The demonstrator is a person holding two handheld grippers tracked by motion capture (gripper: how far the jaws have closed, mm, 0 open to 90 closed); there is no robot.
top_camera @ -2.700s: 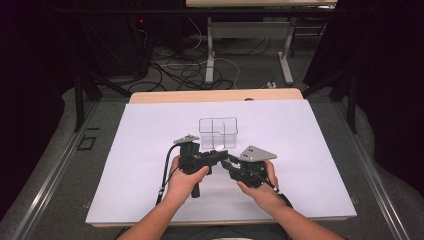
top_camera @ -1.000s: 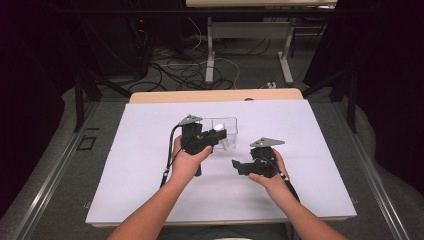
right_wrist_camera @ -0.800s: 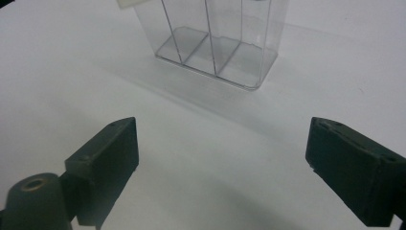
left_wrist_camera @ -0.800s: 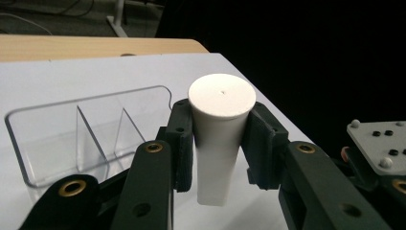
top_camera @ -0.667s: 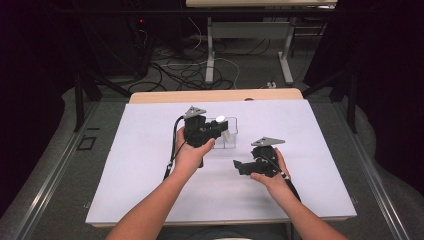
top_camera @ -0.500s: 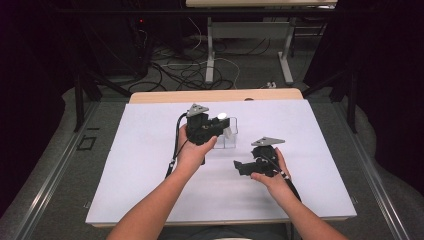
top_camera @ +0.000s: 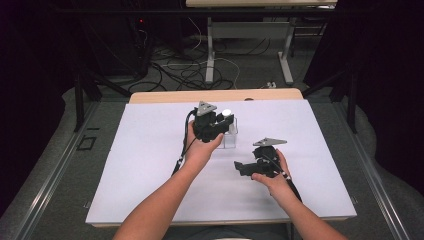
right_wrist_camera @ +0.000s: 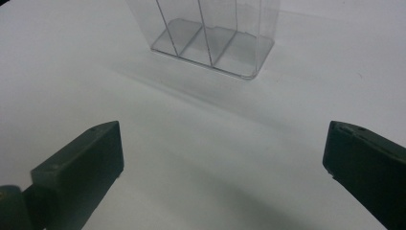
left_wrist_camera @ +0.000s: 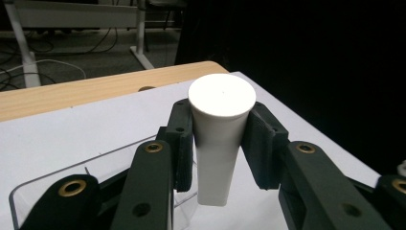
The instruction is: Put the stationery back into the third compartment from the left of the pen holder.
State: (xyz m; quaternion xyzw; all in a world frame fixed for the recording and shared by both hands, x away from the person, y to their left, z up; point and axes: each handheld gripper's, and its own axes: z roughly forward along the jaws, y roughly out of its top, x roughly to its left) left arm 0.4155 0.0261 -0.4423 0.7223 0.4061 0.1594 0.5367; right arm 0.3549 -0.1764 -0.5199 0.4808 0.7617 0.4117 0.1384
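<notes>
Two grippers: one loaded, one idle.
Left gripper [left_wrist_camera: 218, 158]: clamped on white tapered tube [left_wrist_camera: 219, 143], held above clear divided organizer [top_camera: 230, 135].
Right gripper [right_wrist_camera: 222, 177]: jaws wide apart, empty.
Advice: lower tube upright, centred over one compartment.

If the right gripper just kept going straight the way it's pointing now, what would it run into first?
Probably the clear divided container. The right gripper is open, with bare white table between it and the container, which stands straight ahead in its own view. How far off is hard to judge.
</notes>
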